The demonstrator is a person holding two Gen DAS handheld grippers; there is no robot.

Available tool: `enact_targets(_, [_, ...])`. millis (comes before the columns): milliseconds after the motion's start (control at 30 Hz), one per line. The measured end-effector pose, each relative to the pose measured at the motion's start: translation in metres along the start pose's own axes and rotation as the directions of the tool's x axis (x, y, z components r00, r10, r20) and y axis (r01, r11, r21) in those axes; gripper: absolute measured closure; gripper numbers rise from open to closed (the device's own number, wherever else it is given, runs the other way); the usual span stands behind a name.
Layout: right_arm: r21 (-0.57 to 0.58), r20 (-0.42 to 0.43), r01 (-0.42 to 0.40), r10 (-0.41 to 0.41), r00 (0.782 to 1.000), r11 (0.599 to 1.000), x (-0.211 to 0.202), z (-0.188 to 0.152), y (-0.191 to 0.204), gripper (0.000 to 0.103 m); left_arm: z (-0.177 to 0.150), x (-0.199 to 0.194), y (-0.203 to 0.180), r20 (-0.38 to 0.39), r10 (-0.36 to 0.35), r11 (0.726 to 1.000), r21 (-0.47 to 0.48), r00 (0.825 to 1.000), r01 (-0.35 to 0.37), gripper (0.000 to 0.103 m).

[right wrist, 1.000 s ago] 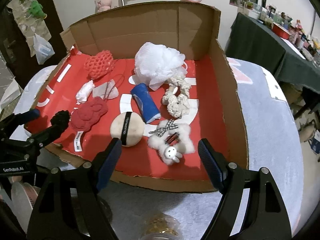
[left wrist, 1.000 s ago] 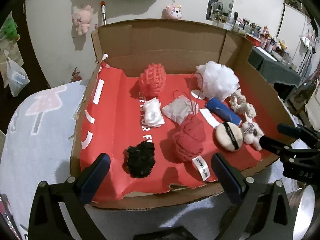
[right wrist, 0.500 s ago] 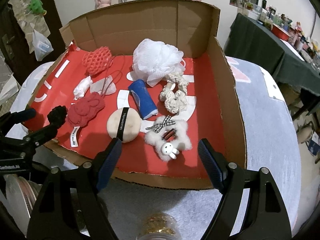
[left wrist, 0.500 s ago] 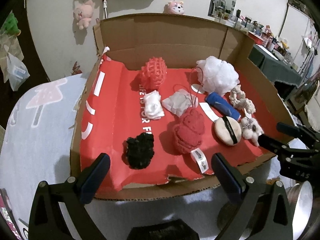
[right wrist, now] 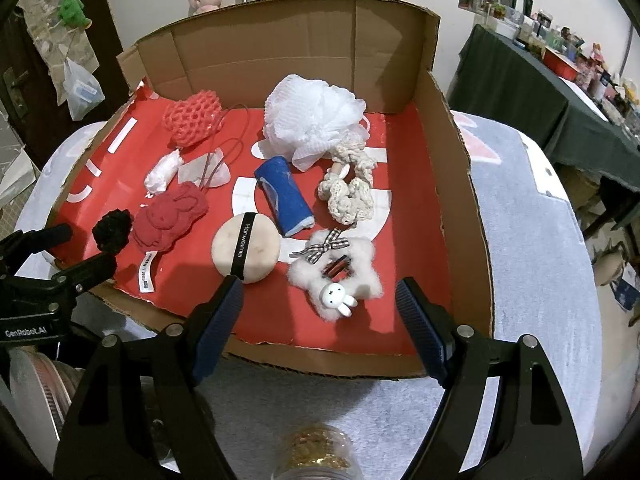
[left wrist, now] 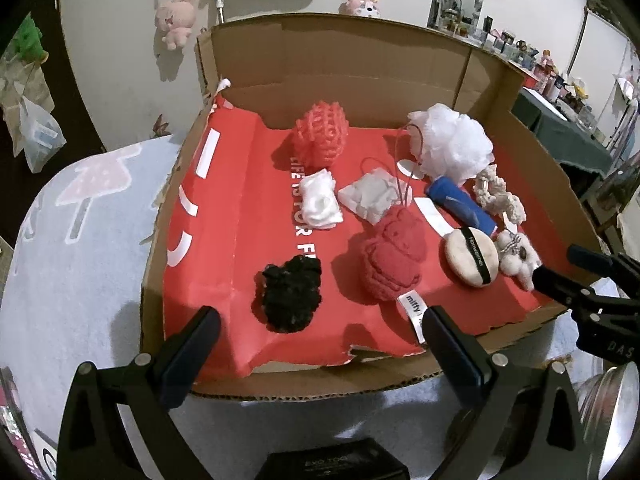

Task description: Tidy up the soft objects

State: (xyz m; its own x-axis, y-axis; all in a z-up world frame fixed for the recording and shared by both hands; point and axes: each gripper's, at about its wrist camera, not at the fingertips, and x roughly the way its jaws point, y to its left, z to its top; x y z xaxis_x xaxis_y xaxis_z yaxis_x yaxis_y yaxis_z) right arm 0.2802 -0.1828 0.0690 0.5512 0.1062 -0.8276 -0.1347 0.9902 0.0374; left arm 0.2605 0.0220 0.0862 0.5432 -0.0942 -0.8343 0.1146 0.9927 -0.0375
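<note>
The box (left wrist: 360, 388) looked a bit farther away than before, and the soft things lay where they had been. On its red floor, from left: black puff (left wrist: 290, 294), red bunny cloth (left wrist: 392, 256), round pad (right wrist: 246, 248), white bunny (right wrist: 336, 278). Left gripper (left wrist: 318, 344) and right gripper (right wrist: 320, 320) stayed spread wide, holding nothing. The right gripper hid part of the white bunny in the left view.

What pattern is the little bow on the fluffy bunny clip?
Black-and-white check, gingham style. The bow on the fluffy bunny clip shows best in the right wrist view.

Pink plush (left wrist: 175, 19) on wall, green-draped table (right wrist: 532, 92).
</note>
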Motion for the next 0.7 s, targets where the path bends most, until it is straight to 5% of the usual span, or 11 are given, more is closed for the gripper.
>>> enact_targets(700, [0.000,0.000,0.001,-0.001,1.000,1.000,0.0002,0.0004,-0.0004,0.025,0.0007,-0.0006,0.0000,0.022,0.007,1.000,0.007,1.000,-0.007,0.000])
